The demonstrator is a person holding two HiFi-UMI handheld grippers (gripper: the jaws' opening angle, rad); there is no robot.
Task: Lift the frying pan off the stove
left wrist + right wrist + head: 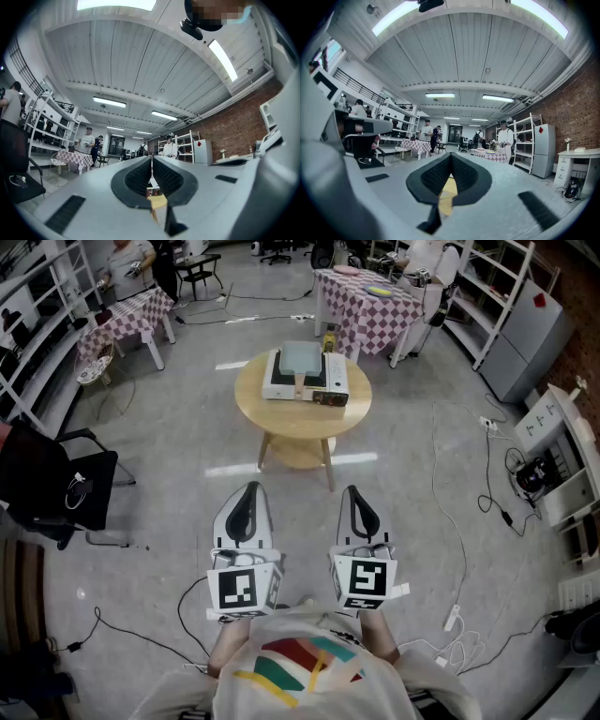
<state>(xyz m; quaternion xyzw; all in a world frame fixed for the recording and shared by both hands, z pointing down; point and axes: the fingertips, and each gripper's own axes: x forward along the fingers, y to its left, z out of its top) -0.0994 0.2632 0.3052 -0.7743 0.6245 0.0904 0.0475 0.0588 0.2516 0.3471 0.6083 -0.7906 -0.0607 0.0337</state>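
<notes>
Frying pan (302, 357) on stove (334, 381), round table (300, 424)

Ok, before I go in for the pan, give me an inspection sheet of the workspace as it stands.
Surface: round wooden table, carrying the stove.
Job's things: frying pan sits on the stove, handle toward the person.
Clutter: small yellow item behind the stove; cannot tell what it is.
Grippers: left gripper and right gripper both shut, nothing between the fingers, held near the body, well short of the table.
Cables: white cable and black cable loose on the floor.
Surroundings: checked-cloth table, black chair, shelving, people at the far end.
</notes>
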